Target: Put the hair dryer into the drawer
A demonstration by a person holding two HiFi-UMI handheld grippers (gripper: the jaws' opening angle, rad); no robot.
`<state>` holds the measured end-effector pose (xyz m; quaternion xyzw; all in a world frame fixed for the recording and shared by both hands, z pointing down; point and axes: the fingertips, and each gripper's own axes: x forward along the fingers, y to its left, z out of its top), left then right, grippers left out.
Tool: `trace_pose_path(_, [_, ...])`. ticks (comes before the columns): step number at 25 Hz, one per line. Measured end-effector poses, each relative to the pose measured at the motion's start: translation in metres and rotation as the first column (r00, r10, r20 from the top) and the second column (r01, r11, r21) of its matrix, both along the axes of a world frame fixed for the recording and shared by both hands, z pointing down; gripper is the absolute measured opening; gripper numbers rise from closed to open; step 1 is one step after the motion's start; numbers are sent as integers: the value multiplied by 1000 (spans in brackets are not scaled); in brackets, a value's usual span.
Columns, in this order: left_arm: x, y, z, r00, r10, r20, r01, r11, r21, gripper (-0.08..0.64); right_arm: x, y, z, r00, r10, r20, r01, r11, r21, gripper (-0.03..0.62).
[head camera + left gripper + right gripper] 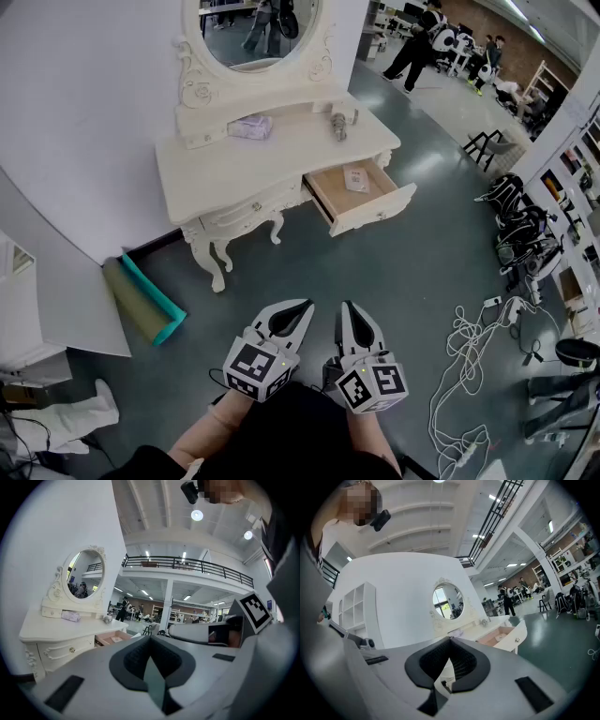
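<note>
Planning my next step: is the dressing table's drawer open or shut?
Open. The drawer is pulled out of the dressing table, its wooden inside showing, a small packet lying in it.

Left gripper (298,306) marker cube (258,367): black-and-white square code, no lettering.
Right gripper (349,307) marker cube (375,384): the same.
Card (356,177) in drawer (370,214): print too small to read.
Packet (250,126) on dressing table (216,173): nothing legible.

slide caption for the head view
Shut and empty, the left hand-held gripper and right hand-held gripper face a white dressing table with its drawer open.
</note>
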<state>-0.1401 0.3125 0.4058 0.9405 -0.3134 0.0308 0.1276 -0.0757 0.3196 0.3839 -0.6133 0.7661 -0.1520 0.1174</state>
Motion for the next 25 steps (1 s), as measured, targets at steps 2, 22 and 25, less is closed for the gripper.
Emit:
trace_pose_path(2, [-1,1,-2,1000,5,-6,-5,1000,2,12,-3,1,0,1000,-1,-2,1,1000,-4,15])
trace_pose_path(22, [-30,-8,7,998,62,-17,-63,998,-17,12,-32,-5,0,994,103,-24,-101,994,51,14])
trace_pose_path(25, [-31,-8,12,998,64,-24,-64,997,-37,12,-31,-4,4,993,111,-33,-110,993,36,14])
